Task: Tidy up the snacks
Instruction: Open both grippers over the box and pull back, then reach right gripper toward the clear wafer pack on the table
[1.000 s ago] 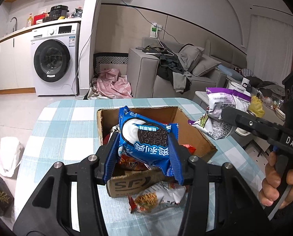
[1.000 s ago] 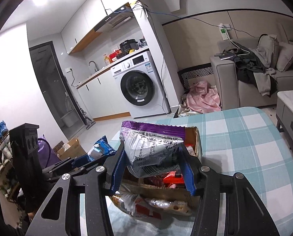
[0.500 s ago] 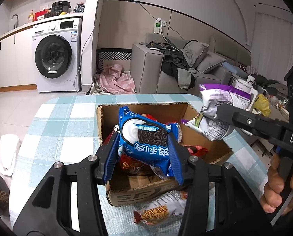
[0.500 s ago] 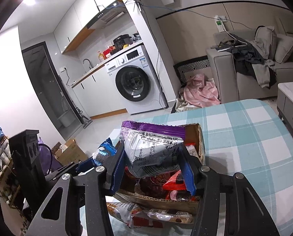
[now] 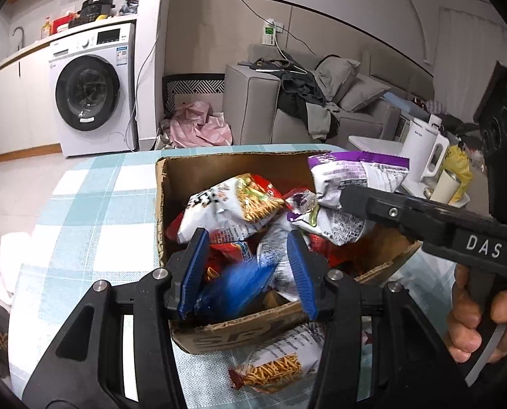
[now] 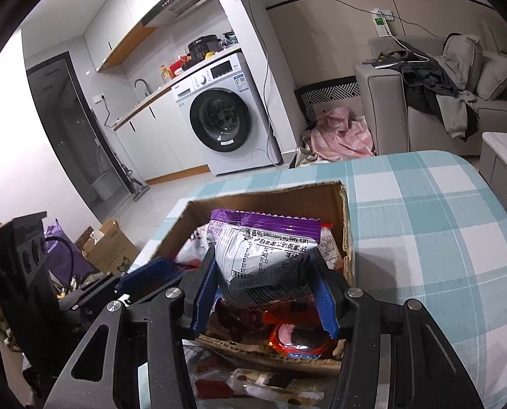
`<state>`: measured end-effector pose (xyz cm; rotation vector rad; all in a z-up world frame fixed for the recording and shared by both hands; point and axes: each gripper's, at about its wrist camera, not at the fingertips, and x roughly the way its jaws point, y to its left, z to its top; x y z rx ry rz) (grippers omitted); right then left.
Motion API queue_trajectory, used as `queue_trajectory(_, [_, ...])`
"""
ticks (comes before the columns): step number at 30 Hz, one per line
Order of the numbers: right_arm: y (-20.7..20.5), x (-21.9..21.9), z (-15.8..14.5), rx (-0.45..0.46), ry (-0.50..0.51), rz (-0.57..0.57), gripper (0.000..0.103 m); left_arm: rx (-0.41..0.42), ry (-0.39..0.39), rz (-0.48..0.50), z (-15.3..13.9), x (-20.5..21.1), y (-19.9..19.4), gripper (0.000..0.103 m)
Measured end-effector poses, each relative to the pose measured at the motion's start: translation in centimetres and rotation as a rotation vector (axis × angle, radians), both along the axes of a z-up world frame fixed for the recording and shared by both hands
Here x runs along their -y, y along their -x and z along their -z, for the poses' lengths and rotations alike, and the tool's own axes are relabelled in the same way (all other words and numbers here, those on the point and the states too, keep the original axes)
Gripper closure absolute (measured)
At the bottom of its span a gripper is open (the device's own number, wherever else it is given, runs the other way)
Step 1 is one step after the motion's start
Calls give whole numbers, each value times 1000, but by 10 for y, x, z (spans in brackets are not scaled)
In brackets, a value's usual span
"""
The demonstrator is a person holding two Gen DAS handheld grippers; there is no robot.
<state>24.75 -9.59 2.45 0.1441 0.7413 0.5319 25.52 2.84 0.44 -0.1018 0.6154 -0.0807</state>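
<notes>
An open cardboard box (image 5: pixel 171 184) (image 6: pixel 345 225) full of snack packets stands on the checked tablecloth. My left gripper (image 5: pixel 245 266) is open above the box's near end; the blue cookie packet (image 5: pixel 234 289) is a blur falling between its fingers into the box. My right gripper (image 6: pixel 263 289) is shut on a purple-and-white snack bag (image 6: pixel 263 255) (image 5: pixel 342 184) held over the box's right side. A red-and-white noodle snack packet (image 5: pixel 229 204) lies on top inside.
Another noodle snack packet (image 5: pixel 277 368) lies on the tablecloth (image 5: pixel 83 225) in front of the box. A white kettle (image 5: pixel 424 153) stands on a side table to the right. Sofa and washing machine stand beyond the table.
My left gripper has opened and let go of the blue cookie packet, which is dropping into the box. Both grippers have moved forward and lower over the box.
</notes>
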Motion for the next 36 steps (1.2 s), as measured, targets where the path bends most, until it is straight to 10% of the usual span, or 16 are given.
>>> queue_trajectory(15, [-4, 0, 7, -17, 38, -24, 48, -13, 8, 6, 0, -4, 0, 57])
queue_trajectory(26, [25, 21, -17, 76, 35, -16, 9, -13, 24, -8, -19, -12, 45, 2])
queue_trajectory(36, [52, 39, -20, 36, 16, -28, 0, -38, 29, -52, -23, -17, 93, 1])
